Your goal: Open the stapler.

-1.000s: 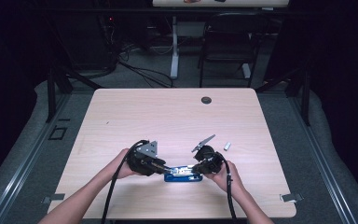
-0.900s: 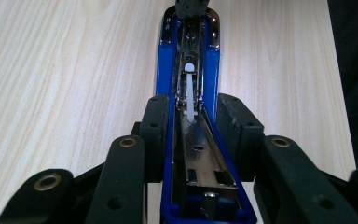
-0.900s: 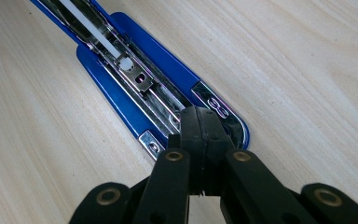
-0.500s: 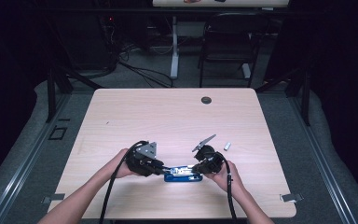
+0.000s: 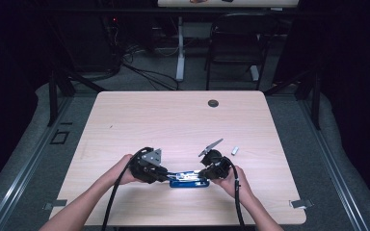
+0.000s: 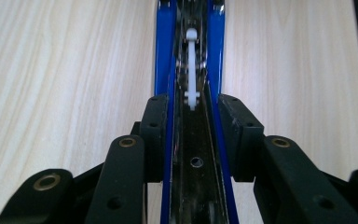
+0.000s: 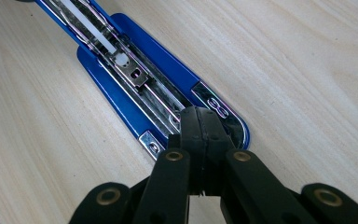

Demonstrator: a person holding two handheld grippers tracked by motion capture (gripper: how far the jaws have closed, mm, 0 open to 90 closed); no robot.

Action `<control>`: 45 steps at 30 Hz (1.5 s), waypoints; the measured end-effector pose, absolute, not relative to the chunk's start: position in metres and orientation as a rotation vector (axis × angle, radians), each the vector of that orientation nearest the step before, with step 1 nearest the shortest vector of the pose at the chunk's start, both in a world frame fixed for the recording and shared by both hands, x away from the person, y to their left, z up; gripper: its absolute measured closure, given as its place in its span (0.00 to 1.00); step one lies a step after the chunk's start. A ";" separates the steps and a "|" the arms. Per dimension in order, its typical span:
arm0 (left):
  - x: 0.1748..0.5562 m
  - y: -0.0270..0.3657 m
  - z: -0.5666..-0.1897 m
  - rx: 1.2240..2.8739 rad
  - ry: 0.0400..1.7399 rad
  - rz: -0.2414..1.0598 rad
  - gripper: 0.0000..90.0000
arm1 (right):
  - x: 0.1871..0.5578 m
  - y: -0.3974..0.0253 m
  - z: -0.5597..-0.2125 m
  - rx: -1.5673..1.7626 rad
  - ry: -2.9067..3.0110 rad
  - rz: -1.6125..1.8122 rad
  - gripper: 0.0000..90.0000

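Observation:
A blue stapler (image 5: 189, 181) lies opened flat near the table's front edge, its metal staple channel facing up. In the left gripper view my left gripper (image 6: 190, 112) is shut on the stapler (image 6: 164, 70), one pad on each blue side, and a white pusher (image 6: 192, 65) lies in the channel ahead. In the high view the left gripper (image 5: 161, 174) holds the stapler's left end. My right gripper (image 7: 199, 123) is shut, jaws pressed together, tips resting on the front end of the stapler's (image 7: 168, 60) metal channel. The right gripper (image 5: 211, 174) is at the right end in the high view.
A small silver strip (image 5: 234, 150) lies on the table (image 5: 173, 125) just right of the right hand. A dark round grommet (image 5: 213, 103) sits near the far edge. A chair (image 5: 236, 43) and cables stand on the floor beyond.

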State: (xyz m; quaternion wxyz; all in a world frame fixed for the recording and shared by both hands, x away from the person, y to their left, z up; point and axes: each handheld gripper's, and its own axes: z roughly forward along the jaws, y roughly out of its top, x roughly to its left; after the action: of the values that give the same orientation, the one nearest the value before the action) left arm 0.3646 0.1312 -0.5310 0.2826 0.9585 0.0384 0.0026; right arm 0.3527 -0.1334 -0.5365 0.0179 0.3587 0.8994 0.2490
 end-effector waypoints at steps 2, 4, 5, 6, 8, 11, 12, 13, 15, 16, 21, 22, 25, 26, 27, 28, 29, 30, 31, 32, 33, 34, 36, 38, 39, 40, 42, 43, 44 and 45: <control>0.366 0.132 -0.534 2.569 0.112 -0.007 0.73 | 0.353 -0.134 -0.536 1.110 2.799 0.769 1.00; 0.367 0.133 -0.536 2.565 0.115 -0.021 0.73 | 0.353 -0.134 -0.536 1.109 2.800 0.768 1.00; 0.366 0.133 -0.537 2.560 0.123 -0.013 0.73 | 0.353 -0.134 -0.536 1.109 2.800 0.769 1.00; 0.367 0.133 -0.537 2.562 0.120 -0.020 0.73 | 0.353 -0.134 -0.536 1.110 2.800 0.769 1.00; 0.367 0.133 -0.538 2.564 0.123 -0.021 0.73 | 0.353 -0.134 -0.536 1.110 2.802 0.771 1.00; 0.368 0.134 -0.540 2.558 0.130 -0.030 0.73 | 0.353 -0.134 -0.537 1.117 2.798 0.778 1.00; 0.368 0.134 -0.541 2.552 0.135 -0.038 0.73 | 0.353 -0.134 -0.536 1.113 2.802 0.775 1.00; 0.370 0.135 -0.542 2.556 0.132 -0.061 0.73 | 0.353 -0.134 -0.536 1.108 2.804 0.768 1.00; 0.370 0.135 -0.546 2.551 0.152 -0.058 0.73 | 0.353 -0.134 -0.536 1.111 2.801 0.770 1.00; 0.370 0.136 -0.547 2.546 0.156 -0.074 0.73 | 0.353 -0.134 -0.537 1.117 2.798 0.778 1.00; 0.371 0.135 -0.551 2.548 0.164 -0.078 0.72 | 0.353 -0.134 -0.537 1.121 2.800 0.785 1.00; 0.371 0.136 -0.551 2.545 0.165 -0.080 0.72 | 0.353 -0.134 -0.537 1.122 2.800 0.785 1.00; 0.371 0.135 -0.551 2.547 0.164 -0.076 0.72 | 0.353 -0.134 -0.537 1.122 2.799 0.787 1.00; 0.371 0.135 -0.551 2.548 0.164 -0.075 0.72 | 0.354 -0.134 -0.537 1.120 2.800 0.781 1.00; 0.372 0.136 -0.551 2.553 0.151 -0.113 0.72 | 0.354 -0.134 -0.537 1.121 2.800 0.782 1.00; 0.371 0.135 -0.552 2.550 0.162 -0.081 0.72 | 0.354 -0.135 -0.536 1.117 2.802 0.774 1.00; 0.371 0.135 -0.552 2.545 0.165 -0.078 0.72 | 0.354 -0.135 -0.536 1.117 2.802 0.774 1.00; 0.371 0.135 -0.552 2.545 0.165 -0.079 0.72 | 0.354 -0.135 -0.536 1.118 2.802 0.774 1.00; 0.371 0.135 -0.553 2.545 0.166 -0.080 0.72 | 0.354 -0.135 -0.536 1.118 2.803 0.773 1.00; 0.372 0.135 -0.553 2.548 0.168 -0.092 0.72 | 0.354 -0.135 -0.536 1.120 2.802 0.774 1.00; 0.372 0.135 -0.553 2.548 0.168 -0.092 0.72 | 0.354 -0.135 -0.536 1.120 2.802 0.774 1.00; 0.372 0.136 -0.553 2.549 0.171 -0.092 0.72 | 0.354 -0.135 -0.536 1.122 2.801 0.776 1.00; 0.372 0.135 -0.554 2.540 0.175 -0.090 0.72 | 0.354 -0.135 -0.536 1.124 2.802 0.776 1.00; 0.372 0.135 -0.555 2.539 0.174 -0.090 0.73 | 0.354 -0.135 -0.537 1.132 2.798 0.785 1.00; 0.372 0.135 -0.555 2.539 0.174 -0.090 0.73 | 0.354 -0.135 -0.537 1.132 2.798 0.785 1.00; 0.372 0.136 -0.555 2.542 0.171 -0.099 0.73 | 0.354 -0.135 -0.537 1.133 2.798 0.784 1.00; 0.372 0.136 -0.557 2.530 0.178 -0.095 0.73 | 0.354 -0.135 -0.537 1.136 2.797 0.785 1.00; 0.371 0.137 -0.557 2.529 0.182 -0.089 0.73 | 0.354 -0.135 -0.537 1.137 2.798 0.784 1.00; 0.371 0.137 -0.556 2.535 0.179 -0.096 0.73 | 0.354 -0.135 -0.537 1.142 2.795 0.791 1.00; 0.372 0.137 -0.557 2.527 0.180 -0.099 0.73 | 0.354 -0.135 -0.537 1.141 2.797 0.790 1.00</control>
State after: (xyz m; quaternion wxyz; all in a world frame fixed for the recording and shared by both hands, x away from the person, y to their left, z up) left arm 0.3716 0.1371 -0.5570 0.2984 0.9513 0.0678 -0.0372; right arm 0.3538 -0.1352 -0.5368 0.0096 0.3655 0.8958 0.2528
